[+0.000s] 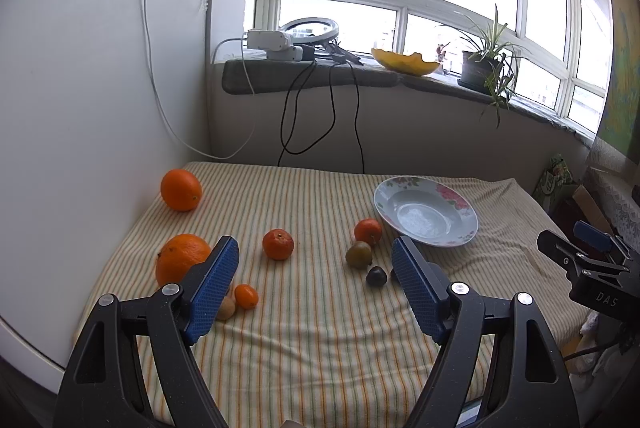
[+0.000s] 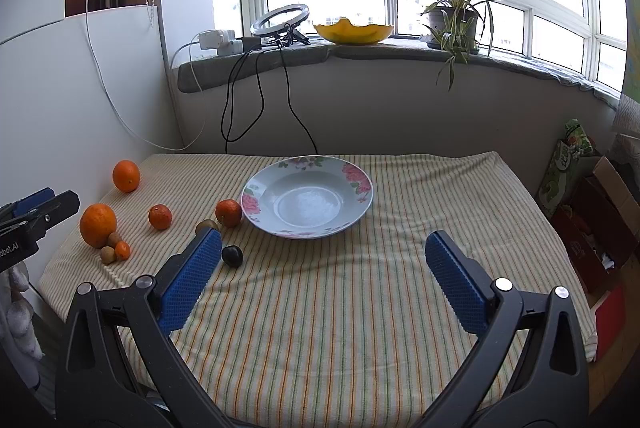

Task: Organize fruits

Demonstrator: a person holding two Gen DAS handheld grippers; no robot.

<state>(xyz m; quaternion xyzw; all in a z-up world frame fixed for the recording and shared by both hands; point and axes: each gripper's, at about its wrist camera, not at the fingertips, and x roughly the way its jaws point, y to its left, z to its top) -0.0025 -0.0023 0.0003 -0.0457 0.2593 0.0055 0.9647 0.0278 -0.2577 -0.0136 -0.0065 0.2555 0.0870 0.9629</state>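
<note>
Right now you are holding the left gripper (image 1: 314, 278) wide apart above the striped cloth (image 1: 320, 340), and its blue pads (image 1: 212, 292) are gripping nothing. Just beyond its left pad a big orange (image 1: 180, 258) is sitting partly hidden, with a small kumquat-like fruit (image 1: 246, 296) and a brownish kiwi-like fruit (image 1: 226, 308) lying close together beside that pad. Between the pads, farther out, a tangerine (image 1: 278, 244) is resting alone on the cloth. Near the right pad a dark plum (image 1: 377, 276) is lying just in front of a greenish fruit (image 1: 359, 254), which is touching or nearly touching another tangerine (image 1: 368, 231). That one is sitting right beside the rim of the flowered plate (image 1: 460, 203), which is holding no fruit. A second big orange (image 1: 181, 189) is sitting far back by the white panel (image 1: 100, 107).

You are holding the right gripper (image 2: 324, 264) spread just as wide and empty too, pointing towards the plate, with only bare cloth between its pads. Its left pad (image 2: 192, 280) is covering part of the greenish fruit and reaching close to the plum.

Behind the table, black cables (image 1: 332, 107) are hanging down from the windowsill (image 1: 304, 77), where a ring light (image 1: 310, 29), a yellow bowl (image 1: 404, 61) and a potted plant (image 1: 484, 63) are standing. Boxes (image 2: 600, 220) are crowding the floor at the table's right.
</note>
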